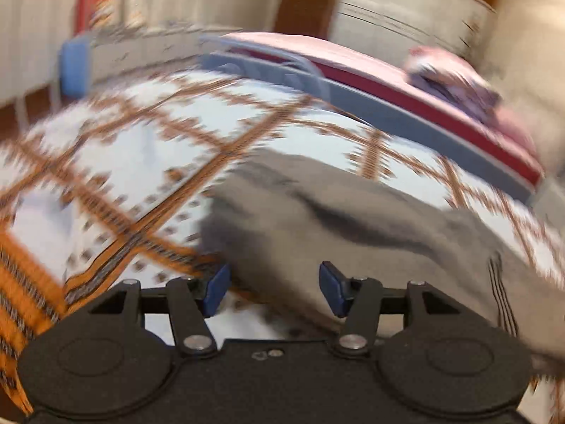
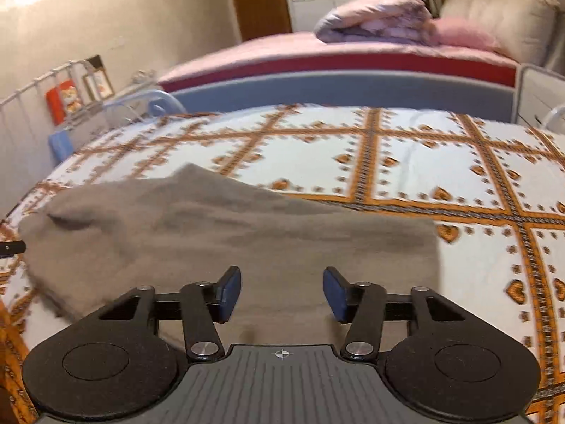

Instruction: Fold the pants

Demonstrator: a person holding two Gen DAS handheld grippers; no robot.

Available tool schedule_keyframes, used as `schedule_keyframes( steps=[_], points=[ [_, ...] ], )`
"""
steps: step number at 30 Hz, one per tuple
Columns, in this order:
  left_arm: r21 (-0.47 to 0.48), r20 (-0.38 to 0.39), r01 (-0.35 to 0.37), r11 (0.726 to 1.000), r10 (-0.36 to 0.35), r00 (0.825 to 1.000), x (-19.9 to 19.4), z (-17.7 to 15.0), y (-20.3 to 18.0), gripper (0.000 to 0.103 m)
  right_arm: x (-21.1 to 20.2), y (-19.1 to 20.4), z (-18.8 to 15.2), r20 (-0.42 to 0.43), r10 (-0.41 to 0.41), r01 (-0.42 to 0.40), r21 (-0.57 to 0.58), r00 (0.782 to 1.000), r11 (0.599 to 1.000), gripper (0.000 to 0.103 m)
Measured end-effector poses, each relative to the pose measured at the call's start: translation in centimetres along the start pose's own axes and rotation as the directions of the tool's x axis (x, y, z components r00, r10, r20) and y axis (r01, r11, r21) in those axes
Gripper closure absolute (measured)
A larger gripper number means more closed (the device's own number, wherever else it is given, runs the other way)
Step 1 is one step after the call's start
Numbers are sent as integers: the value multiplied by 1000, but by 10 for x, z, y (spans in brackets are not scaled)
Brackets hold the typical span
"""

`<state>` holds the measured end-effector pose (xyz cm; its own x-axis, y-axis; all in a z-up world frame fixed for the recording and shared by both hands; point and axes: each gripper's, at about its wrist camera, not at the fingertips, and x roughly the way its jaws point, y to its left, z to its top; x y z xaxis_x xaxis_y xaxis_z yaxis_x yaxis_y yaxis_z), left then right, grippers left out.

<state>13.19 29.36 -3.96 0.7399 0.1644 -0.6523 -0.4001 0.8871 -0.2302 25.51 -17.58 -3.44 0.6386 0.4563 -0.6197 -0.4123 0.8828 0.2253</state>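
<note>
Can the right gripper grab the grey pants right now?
Probably yes. The right gripper is open, and the grey pants lie flat on the patterned bedspread directly beneath and ahead, with nothing in between.

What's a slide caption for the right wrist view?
Open right gripper above grey-brown fabric pants lying on white, orange-patterned bedspread.

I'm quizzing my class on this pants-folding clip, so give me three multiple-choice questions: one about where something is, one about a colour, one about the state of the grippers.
1. Where do the pants lie?
A. on the patterned bedspread
B. on the floor
C. on the pink bed

2. What colour are the pants?
A. navy
B. grey-brown
C. white

3. How are the left gripper and right gripper?
A. both shut on cloth
B. one shut
C. both open

Answers: A, bedspread surrounds them; B, dull grey-brown cloth; C, jaws apart, gripping nothing.
</note>
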Motion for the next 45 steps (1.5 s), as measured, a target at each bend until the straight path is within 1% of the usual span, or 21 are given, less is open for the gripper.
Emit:
schedule_keyframes(
  steps=[2, 3, 6, 9, 10, 11, 12, 14, 15, 17, 19, 21, 23, 25, 27, 31, 34, 37, 39, 42, 45],
  points=[
    [-75, -22, 29, 997, -30, 999, 8, 1, 18, 56, 0, 17, -3, 12, 39, -39, -5, 999, 999, 51],
    [-94, -32, 38, 995, -41, 999, 13, 0, 23, 56, 1, 25, -5, 19, 55, -55, -7, 998, 998, 51],
    [-127, -41, 90, 988, -96, 995, 31, 2, 33, 56, 8, 48, -13, 13, 70, -69, -20, 997, 997, 51],
    [-154, -38, 150, 977, -157, 987, 48, 3, 37, 54, 18, 60, -19, 2, 58, -58, -20, 998, 998, 51],
    [-157, -27, 169, 973, -175, 984, 53, 3, 40, 53, 20, 64, -21, 2, 51, -51, -29, 999, 998, 51],
    [-155, -12, 191, 969, -195, 981, 57, 3, 41, 47, 22, 67, -21, 2, 48, -47, -43, 999, 998, 51],
    [-156, -4, 205, 966, -208, 978, 62, 2, 44, 47, 24, 69, -22, 3, 49, -49, -57, 999, 997, 51],
    [-152, -3, 209, 966, -212, 977, 68, 2, 44, 49, 29, 70, -23, -1, 58, -58, -70, 998, 996, 51],
    [-146, -1, 208, 967, -210, 978, 69, 4, 43, 52, 30, 70, -23, 3, 71, -70, -71, 997, 995, 51],
    [-166, 2, 220, 961, -223, 975, 65, 7, 45, 72, 34, 73, -22, 9, 82, -81, -76, 997, 994, 51],
    [-182, 16, 253, 950, -254, 967, 58, 9, 47, 76, 37, 77, -22, 9, 90, -89, -81, 996, 993, 51],
    [-155, 8, 236, 959, -237, 971, 56, 8, 44, 77, 43, 83, -22, -8, 93, -93, -96, 996, 991, 51],
    [-121, -30, 198, 973, -203, 979, 60, 2, 41, 76, 54, 91, -28, -57, 65, -72, -141, 996, 987, 50],
    [-95, -25, 182, 979, -185, 982, 58, 2, 38, 77, 59, 93, -31, -50, 48, -56, -156, 998, 986, 49],
    [-112, -7, 181, 977, -183, 983, 52, 5, 35, 77, 60, 89, -29, -64, 53, -61, -134, 997, 989, 49],
    [-158, 51, 223, 962, -218, 975, 37, 9, 34, 79, 51, 75, -23, -51, 73, -76, -62, 996, 995, 49],
    [-121, 106, 262, 957, -250, 962, 19, 15, 19, 80, 40, 61, -15, -29, 53, -52, 2, 998, 999, 49],
    [-67, 140, 276, 959, -265, 954, 4, 18, -3, 80, 28, 43, -4, -3, 27, -27, 48, 1000, 998, 48],
    [-19, 152, 291, 957, -285, 947, -4, 20, -22, 80, 20, 30, 3, 13, 26, -27, 84, 1000, 996, 48],
    [55, 145, 327, 943, -332, 932, -8, 20, -60, 80, 8, 16, 10, 34, 28, -33, 131, 999, 991, 48],
    [107, 139, 379, 919, -392, 910, -10, 19, -105, 80, -5, 0, 14, 57, 15, -25, 185, 998, 982, 48]
  ],
)
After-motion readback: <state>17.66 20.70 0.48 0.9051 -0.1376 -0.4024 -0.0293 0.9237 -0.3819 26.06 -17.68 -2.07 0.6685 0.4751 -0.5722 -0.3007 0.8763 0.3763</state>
